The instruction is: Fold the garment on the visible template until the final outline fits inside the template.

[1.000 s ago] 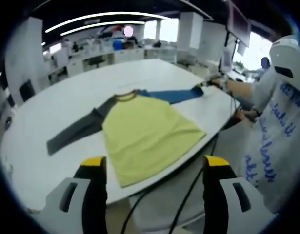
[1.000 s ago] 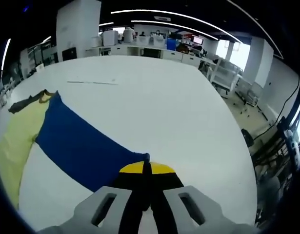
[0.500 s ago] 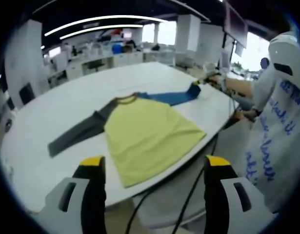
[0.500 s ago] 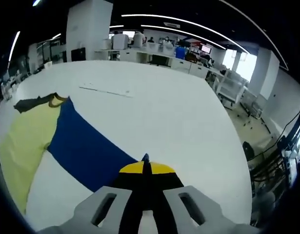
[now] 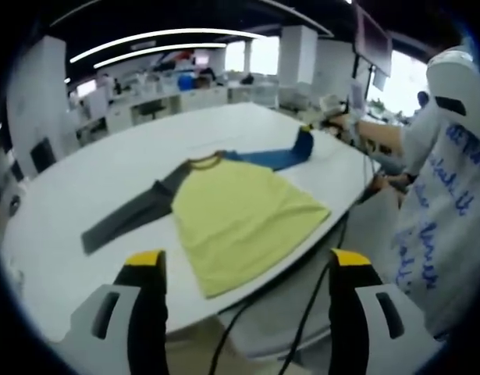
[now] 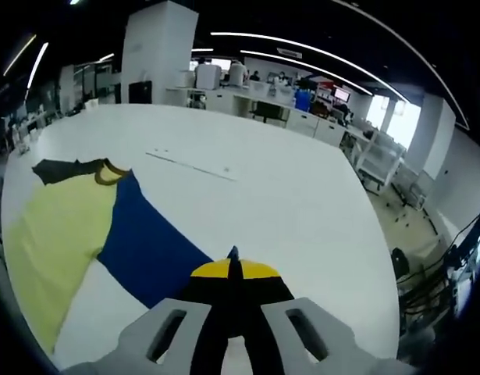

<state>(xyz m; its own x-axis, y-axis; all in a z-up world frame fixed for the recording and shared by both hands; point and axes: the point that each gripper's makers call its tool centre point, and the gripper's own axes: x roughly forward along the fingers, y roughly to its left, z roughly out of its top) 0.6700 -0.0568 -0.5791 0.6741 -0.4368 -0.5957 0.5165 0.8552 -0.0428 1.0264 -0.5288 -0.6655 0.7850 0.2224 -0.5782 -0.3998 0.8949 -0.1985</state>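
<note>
A black cable point(image 5: 306, 308) hangs beside the white table point(image 5: 83, 187).

A large open office surrounds the big white table point(image 6: 286, 187). Long ceiling light strips point(image 5: 169, 35) glow overhead (the ceiling itself is dark). White pillars point(image 6: 150, 51), desks point(image 6: 259, 109) and bright windows point(image 5: 396, 82) line the far side.

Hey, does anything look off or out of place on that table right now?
The yellow shirt hangs its hem over the white table edge. Its blue sleeve is pinched at the cuff by the right gripper and lifted, while the grey sleeve lies flat.
</note>
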